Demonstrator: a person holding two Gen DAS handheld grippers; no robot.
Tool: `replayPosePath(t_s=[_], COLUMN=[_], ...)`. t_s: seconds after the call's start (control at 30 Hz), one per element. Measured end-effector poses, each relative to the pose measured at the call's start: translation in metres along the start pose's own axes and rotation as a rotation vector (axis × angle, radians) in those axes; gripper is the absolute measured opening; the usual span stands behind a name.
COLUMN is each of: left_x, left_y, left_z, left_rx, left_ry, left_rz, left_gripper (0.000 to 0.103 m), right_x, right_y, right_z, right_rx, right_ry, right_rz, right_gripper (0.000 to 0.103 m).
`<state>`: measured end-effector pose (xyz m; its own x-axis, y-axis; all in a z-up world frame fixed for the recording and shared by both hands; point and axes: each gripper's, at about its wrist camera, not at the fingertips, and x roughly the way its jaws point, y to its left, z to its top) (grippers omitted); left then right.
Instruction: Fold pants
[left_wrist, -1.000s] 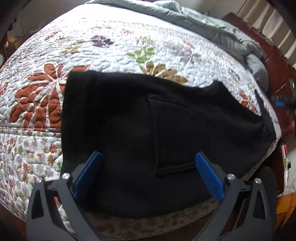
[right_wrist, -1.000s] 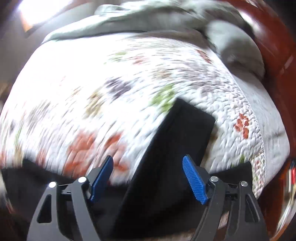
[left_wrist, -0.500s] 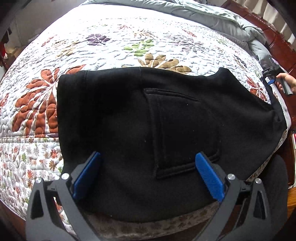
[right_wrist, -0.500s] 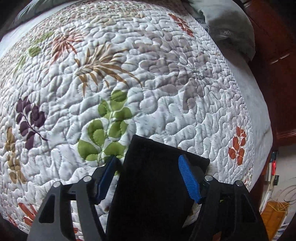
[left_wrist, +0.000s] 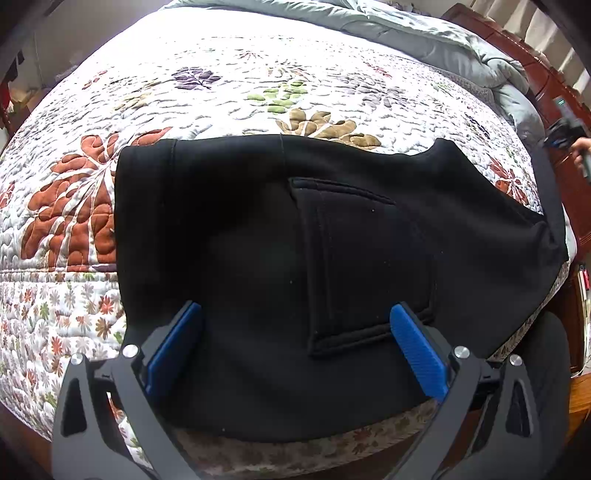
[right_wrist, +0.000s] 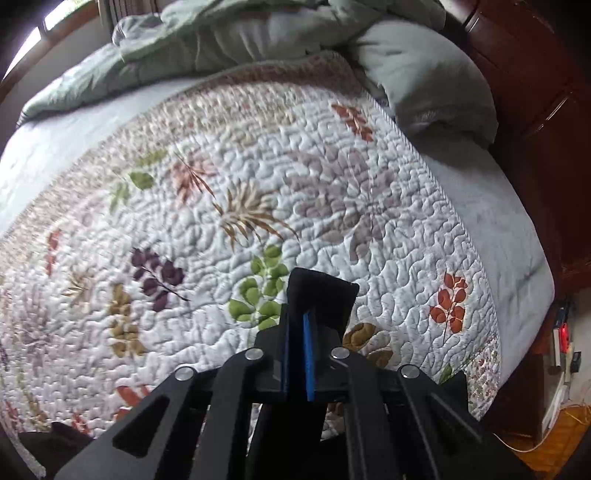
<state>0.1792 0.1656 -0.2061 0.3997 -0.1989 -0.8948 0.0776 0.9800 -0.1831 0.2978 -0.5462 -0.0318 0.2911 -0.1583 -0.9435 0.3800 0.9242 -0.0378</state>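
Observation:
Black pants (left_wrist: 295, 258) lie across the near edge of a quilted floral bed, back pocket (left_wrist: 369, 266) facing up. My left gripper (left_wrist: 295, 347) is open, its blue pads hovering over the pants' near part. In the right wrist view my right gripper (right_wrist: 297, 354) is shut on a black end of the pants (right_wrist: 321, 295), held lifted above the quilt. That gripper also shows small and blurred at the far right of the left wrist view (left_wrist: 565, 136).
The floral quilt (right_wrist: 258, 184) covers the bed. A rumpled grey-green duvet (right_wrist: 221, 40) and pillow (right_wrist: 424, 81) lie at the far end. Dark wooden furniture (right_wrist: 535, 129) stands along the right side. Cables lie on the floor at right.
My right gripper closed on the pants' end and lifted it above the quilt. My left gripper stayed open over the pants, barely moving.

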Motion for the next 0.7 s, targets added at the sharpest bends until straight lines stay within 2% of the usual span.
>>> replayPosePath(t_s=[0.13, 0.27, 0.3, 0.37, 0.43, 0.6, 0.7], left_x=[0.001, -0.001, -0.002, -0.003, -0.004, -0.003, -0.003], left_y=[0.0, 0.001, 0.003, 0.005, 0.006, 0.002, 0.0], left_z=[0.0, -0.001, -0.001, -0.002, -0.002, -0.002, -0.002], left_rx=[-0.002, -0.014, -0.022, -0.036, -0.044, -0.031, -0.025], left_ry=[-0.002, -0.011, -0.016, -0.024, -0.027, -0.017, -0.012], left_rz=[0.002, -0.007, -0.015, -0.028, -0.034, -0.009, 0.007], left_gripper=[0.1, 0.1, 0.1, 0.1, 0.1, 0.1, 0.1], right_x=[-0.081, -0.138, -0.139, -0.122, -0.089, 0.012, 0.037], right_y=[-0.029, -0.105, -0.122, -0.17, -0.204, -0.25, -0.267], right_z=[-0.009, -0.055, -0.067, -0.1, -0.13, -0.198, -0.226], right_rx=[0.048, 0.155, 0.184, 0.282, 0.35, 0.477, 0.538], right_ry=[-0.151, -0.351, -0.374, -0.402, -0.391, -0.276, -0.277], right_rz=[0.161, 0.355, 0.365, 0.402, 0.429, 0.449, 0.504], right_gripper=[0.006, 0.006, 0.006, 0.006, 0.006, 0.006, 0.01])
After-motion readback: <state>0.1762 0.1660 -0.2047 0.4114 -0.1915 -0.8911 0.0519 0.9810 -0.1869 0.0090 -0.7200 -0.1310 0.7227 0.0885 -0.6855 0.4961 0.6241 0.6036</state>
